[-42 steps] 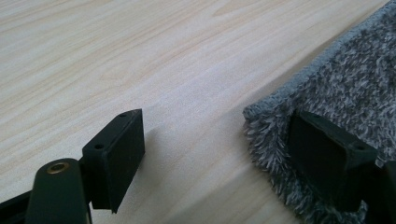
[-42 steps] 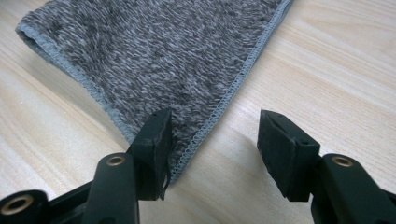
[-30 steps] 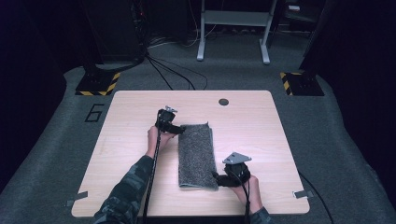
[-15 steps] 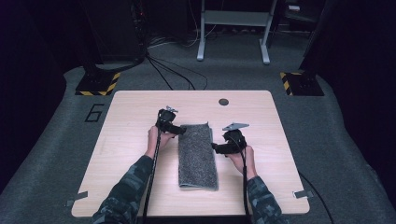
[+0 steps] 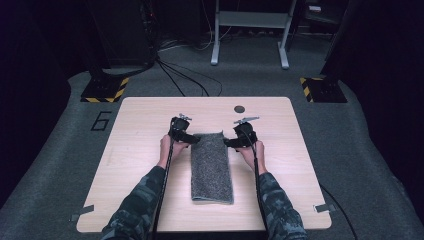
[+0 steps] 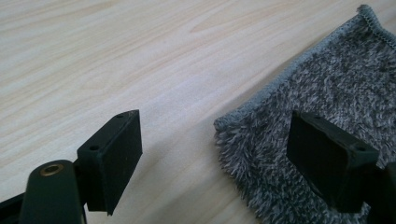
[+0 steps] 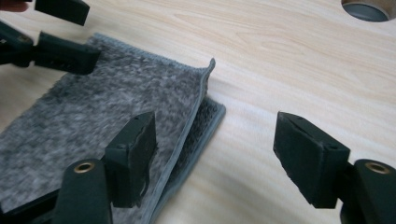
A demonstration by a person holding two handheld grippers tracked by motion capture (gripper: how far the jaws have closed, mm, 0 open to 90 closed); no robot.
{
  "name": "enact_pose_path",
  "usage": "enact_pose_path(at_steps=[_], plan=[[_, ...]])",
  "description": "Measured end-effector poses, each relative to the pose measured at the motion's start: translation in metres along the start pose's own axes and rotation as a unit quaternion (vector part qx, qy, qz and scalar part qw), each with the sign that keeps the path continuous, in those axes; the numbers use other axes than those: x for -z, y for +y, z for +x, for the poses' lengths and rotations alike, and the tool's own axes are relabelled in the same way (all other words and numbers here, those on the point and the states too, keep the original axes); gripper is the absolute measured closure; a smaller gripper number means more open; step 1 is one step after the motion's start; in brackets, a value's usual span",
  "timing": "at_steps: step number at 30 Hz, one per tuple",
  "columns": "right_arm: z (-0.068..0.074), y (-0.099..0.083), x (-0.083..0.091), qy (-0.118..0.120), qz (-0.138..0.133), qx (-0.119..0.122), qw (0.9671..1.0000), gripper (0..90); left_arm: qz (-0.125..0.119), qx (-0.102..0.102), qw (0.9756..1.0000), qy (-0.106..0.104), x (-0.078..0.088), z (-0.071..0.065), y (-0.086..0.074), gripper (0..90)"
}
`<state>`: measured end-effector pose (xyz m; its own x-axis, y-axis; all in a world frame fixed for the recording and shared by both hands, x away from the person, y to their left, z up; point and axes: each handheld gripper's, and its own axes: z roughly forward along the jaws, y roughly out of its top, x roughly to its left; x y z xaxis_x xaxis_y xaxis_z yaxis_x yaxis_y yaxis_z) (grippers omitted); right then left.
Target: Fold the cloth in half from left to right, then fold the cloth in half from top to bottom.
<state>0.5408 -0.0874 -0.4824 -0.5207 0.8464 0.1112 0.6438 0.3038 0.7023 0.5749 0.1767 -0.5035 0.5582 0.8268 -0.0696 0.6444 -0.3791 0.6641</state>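
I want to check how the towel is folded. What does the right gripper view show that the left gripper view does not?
The right gripper view alone shows the towel's two layers, the top one curling up at the far corner, a round hole in the table, and the left hand-held gripper at the towel's opposite corner. The left gripper view alone shows a close single corner with its stitched hem. Both share the grey towel, the wooden table and open jaws straddling a towel edge, as with the right hand-held gripper.

The towel (image 5: 212,165) is fuzzy grey with light and dark specks. The table (image 5: 135,165) is pale wood with soft brown lines. Both grippers, the left gripper (image 5: 187,137) and the right gripper (image 5: 231,142), are black. The sleeves (image 5: 135,210) have a green camouflage pattern.
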Motion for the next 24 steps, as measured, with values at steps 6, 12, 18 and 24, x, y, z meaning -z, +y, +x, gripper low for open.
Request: enact_pose_path(at_steps=[6, 12, 18, 24], plan=[[0.001, 0.011, -0.020, -0.007, 0.009, -0.016, 0.9998, 33.9, 0.002, 0.004, 1.0000, 0.000, -0.003, 0.000, 0.002, 19.0], [-0.003, 0.016, -0.036, -0.018, 0.022, -0.022, 0.9993, 42.7, 0.000, 0.005, 0.9999, -0.012, -0.004, 0.002, 0.004, 23.0], [-0.005, 0.014, -0.043, -0.013, 0.037, -0.035, 0.9986, 47.2, 0.004, 0.008, 0.9998, -0.018, -0.007, 0.002, 0.002, 28.3], [-0.005, 0.008, -0.045, -0.021, 0.032, -0.013, 0.9992, 52.1, 0.002, -0.001, 0.9998, -0.019, -0.009, 0.001, -0.001, 33.0]])
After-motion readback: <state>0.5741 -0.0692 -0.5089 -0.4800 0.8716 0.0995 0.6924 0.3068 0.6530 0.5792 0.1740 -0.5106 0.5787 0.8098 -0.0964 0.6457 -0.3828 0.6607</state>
